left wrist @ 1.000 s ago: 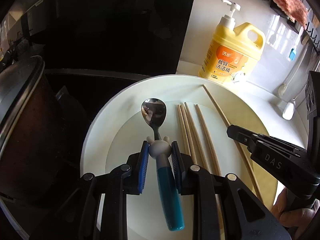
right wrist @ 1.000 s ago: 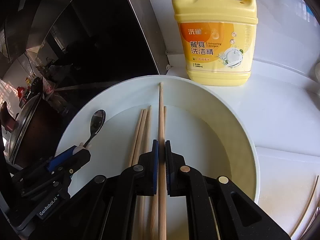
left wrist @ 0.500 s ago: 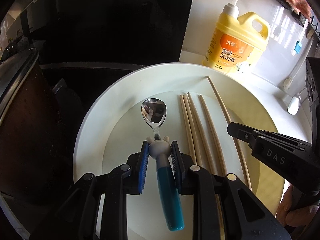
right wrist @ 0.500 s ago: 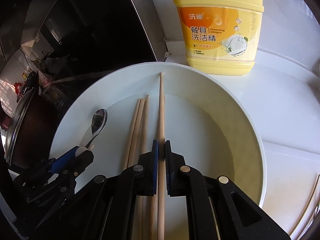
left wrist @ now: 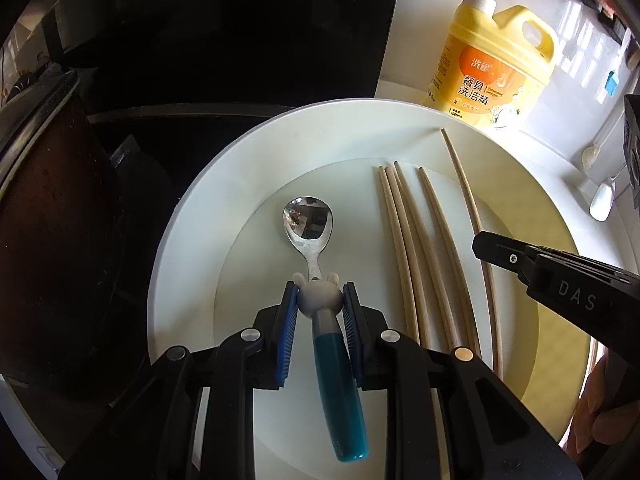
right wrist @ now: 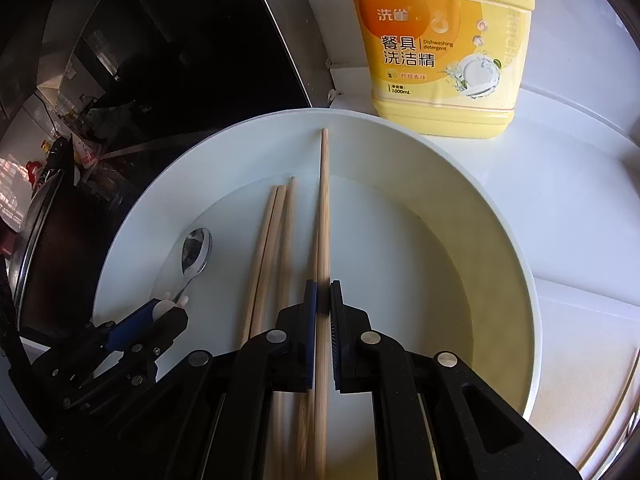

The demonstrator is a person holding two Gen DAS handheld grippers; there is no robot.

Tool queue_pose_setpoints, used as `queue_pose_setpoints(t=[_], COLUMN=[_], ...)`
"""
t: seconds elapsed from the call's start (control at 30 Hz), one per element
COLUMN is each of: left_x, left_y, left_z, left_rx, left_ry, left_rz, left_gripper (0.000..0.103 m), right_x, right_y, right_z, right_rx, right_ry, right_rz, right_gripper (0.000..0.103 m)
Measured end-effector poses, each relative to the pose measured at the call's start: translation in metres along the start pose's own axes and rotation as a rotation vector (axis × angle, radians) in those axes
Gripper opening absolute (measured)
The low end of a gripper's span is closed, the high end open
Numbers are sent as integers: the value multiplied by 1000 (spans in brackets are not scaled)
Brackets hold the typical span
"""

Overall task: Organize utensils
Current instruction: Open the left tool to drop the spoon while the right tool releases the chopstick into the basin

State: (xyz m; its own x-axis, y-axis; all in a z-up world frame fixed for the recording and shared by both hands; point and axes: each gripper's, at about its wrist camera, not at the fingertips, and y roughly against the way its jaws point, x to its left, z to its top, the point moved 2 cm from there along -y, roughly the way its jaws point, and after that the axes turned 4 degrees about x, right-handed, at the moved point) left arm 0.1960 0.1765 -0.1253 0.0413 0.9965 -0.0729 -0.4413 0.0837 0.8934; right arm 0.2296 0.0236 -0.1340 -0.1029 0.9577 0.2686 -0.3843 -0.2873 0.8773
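The spoon [left wrist: 320, 268], with a steel bowl, a small grey rabbit figure at its neck and a teal handle, lies over the left part of the white bowl [left wrist: 248, 160], its steel end pointing toward the far rim. The left gripper [left wrist: 319, 300] has its blue-padded jaws pinching the spoon at the rabbit figure. Just to the right, three loose chopsticks [left wrist: 404, 232] lie side by side on the bowl's floor, running near to far. Right of those, the right gripper [right wrist: 322, 300] has its jaws pressed tight on a single chopstick [right wrist: 324, 200], whose far tip lies over the bowl's inner slope near the rim. Beyond the bowl a yellow dish soap bottle [right wrist: 440, 48] stands on the white surface [right wrist: 560, 208]; to the left lies a dark cooktop [left wrist: 220, 40].
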Motion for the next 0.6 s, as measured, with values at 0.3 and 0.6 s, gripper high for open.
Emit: queue_pose_setpoints(t=[0.3, 0.6], left_x=[-3, -8], left_y=[-9, -18], left_z=[1, 3], left_rx=[32, 63], left_ry=[0, -19], left_rz=[17, 37], left_gripper=[23, 23], right_x=[-1, -1], right_y=[-5, -9], right_z=[1, 2], right_rx=[24, 42], right_ry=[2, 0], right_rz=[-7, -17], right_gripper=[7, 7])
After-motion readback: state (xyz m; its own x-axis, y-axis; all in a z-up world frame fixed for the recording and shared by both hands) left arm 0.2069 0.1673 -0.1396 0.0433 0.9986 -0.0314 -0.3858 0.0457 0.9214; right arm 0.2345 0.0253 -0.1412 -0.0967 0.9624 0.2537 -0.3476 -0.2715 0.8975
